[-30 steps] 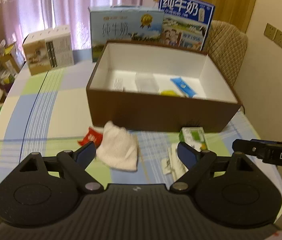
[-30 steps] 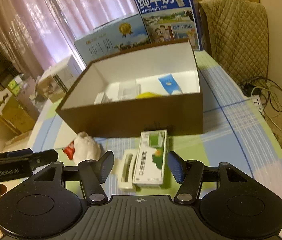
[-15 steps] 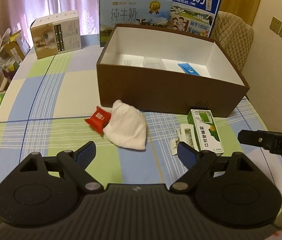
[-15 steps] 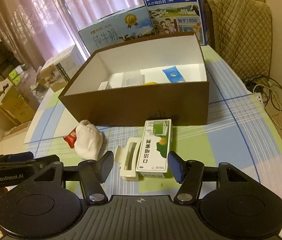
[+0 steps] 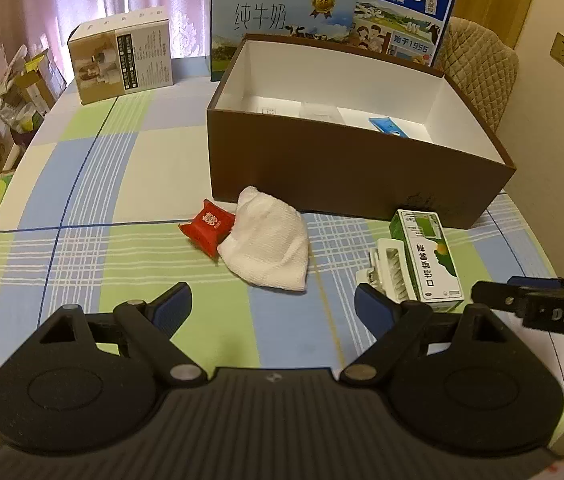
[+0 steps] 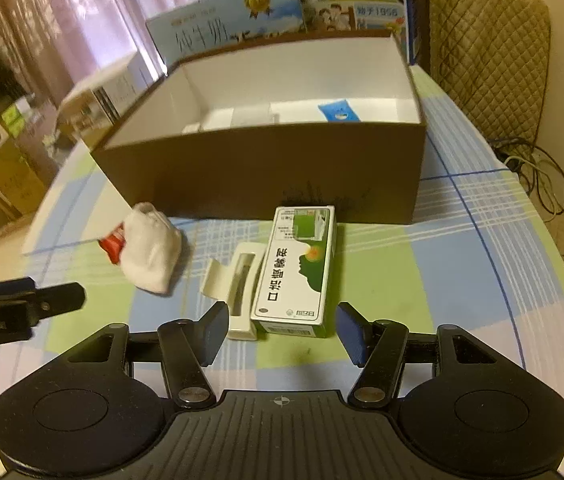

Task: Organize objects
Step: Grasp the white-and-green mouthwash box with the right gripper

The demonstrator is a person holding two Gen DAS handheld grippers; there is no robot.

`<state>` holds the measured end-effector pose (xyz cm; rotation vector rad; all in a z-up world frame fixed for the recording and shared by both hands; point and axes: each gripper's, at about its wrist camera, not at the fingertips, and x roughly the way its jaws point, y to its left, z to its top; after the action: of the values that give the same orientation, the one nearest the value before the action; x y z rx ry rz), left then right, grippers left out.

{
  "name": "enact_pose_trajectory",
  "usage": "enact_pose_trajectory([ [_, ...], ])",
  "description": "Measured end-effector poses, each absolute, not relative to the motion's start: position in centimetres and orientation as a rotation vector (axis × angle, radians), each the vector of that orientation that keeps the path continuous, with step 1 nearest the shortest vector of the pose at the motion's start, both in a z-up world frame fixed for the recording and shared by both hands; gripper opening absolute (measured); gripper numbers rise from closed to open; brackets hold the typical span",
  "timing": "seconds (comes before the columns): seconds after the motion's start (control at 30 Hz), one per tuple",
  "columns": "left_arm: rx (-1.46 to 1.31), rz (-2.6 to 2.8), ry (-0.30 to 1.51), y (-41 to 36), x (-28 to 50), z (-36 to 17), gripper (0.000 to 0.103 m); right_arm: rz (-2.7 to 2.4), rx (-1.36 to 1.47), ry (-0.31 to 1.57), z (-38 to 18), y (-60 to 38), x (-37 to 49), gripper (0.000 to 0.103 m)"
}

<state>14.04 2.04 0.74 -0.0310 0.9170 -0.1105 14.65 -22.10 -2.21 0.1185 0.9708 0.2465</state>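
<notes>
A brown box [image 5: 346,172] [image 6: 266,176] with a white inside stands on the checked tablecloth and holds a blue packet [image 5: 386,127] [image 6: 338,111] and pale items. In front of it lie a red sachet [image 5: 207,224], a white cloth pouch [image 5: 268,246] [image 6: 150,248], a white clip [image 5: 388,268] [image 6: 240,288] and a green-and-white carton [image 5: 430,258] [image 6: 298,272]. My left gripper [image 5: 272,310] is open, just short of the pouch. My right gripper [image 6: 282,330] is open, with the near end of the carton and clip just beyond its fingertips.
Two blue milk cartons [image 5: 282,12] [image 5: 398,4] stand behind the brown box, a beige printed box [image 5: 122,60] at the far left. A quilted chair [image 6: 482,40] and cables [image 6: 538,176] are on the right. Clutter fills the floor on the left.
Both grippers have sunk toward the table and drawn back a little from the brown box. The right one has closed in on the carton and clip. Neither jaw width has changed.
</notes>
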Motion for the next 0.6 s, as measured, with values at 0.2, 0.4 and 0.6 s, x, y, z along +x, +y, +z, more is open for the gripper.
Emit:
enact_pose_trajectory([
  [0.2, -0.004, -0.092, 0.917, 2.1, 14.7, -0.1, 0.086, 0.22, 0.034, 0.986, -4.8, -20.4, 17.0, 0.057],
  [0.4, -0.007, -0.086, 0.903, 2.5, 14.9, -0.8, 0.086, 0.188, 0.009, 0.993, -6.4, -19.5, 18.4, 0.057],
  [0.6, -0.007, -0.091, 0.886, 2.9, 15.0, -1.3, 0.086, 0.172, 0.032, 0.984, -6.9, -19.7, 19.2, 0.057],
])
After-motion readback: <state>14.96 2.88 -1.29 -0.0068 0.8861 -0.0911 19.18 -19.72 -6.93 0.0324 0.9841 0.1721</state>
